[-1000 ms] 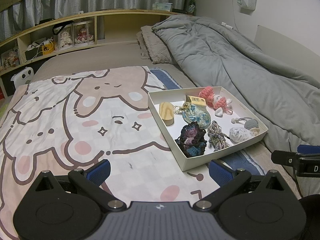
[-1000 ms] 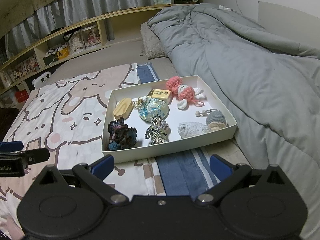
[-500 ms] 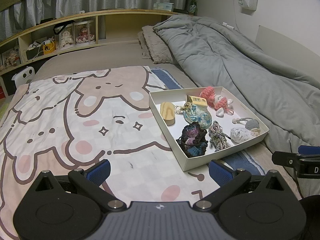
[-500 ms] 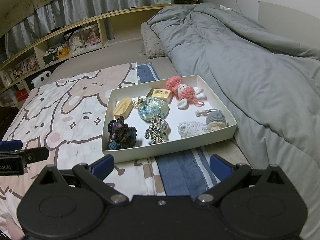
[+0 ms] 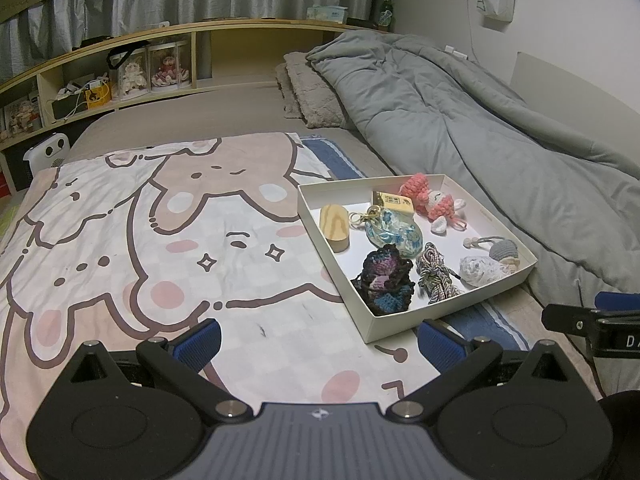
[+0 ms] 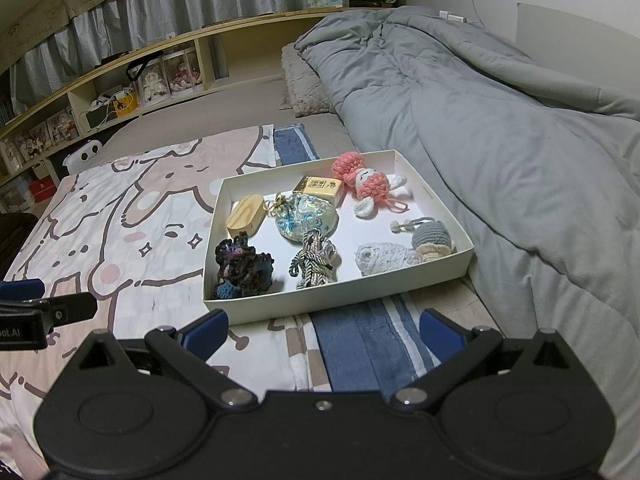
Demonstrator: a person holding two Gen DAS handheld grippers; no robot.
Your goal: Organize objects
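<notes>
1. Left gripper (image 5: pixel 318 338): released, jaws wide apart, nothing between them, held low over the blanket (image 5: pixel 160 240) on the bed.
2. From the left gripper, box (image 5: pixel 452 310) at about 1 o'clock, near corner just ahead of the right-hand finger; long axis running off toward 1–2 o'clock.
3. Inside the box, left to right in the right wrist view: dark yarn (image 6: pixel 242 270) at the near left, wooden block (image 6: pixel 245 216) behind it, pouch (image 6: pixel 306 220) and cord (image 6: pixel 314 260) in the middle, yellow pack (image 6: pixel 318 188) and pink doll (image 6: pixel 364 184) at the far side, white knit (image 6: pixel 380 260) and grey knit (image 6: pixel 432 238) at the near right.
4. Right gripper (image 6: pixel 324 330): also released and empty; box dead ahead at 12 o'clock, broadside on, near wall just beyond the fingertips. Nearer and squarer to the box than the left.
5. All small things lying in the box, none on the blanket: fits sorting done, or taking-out yet to come.
6. Against a second ago: hardly any difference; box a shade lower and further right in the left view, contents as they were.
</notes>
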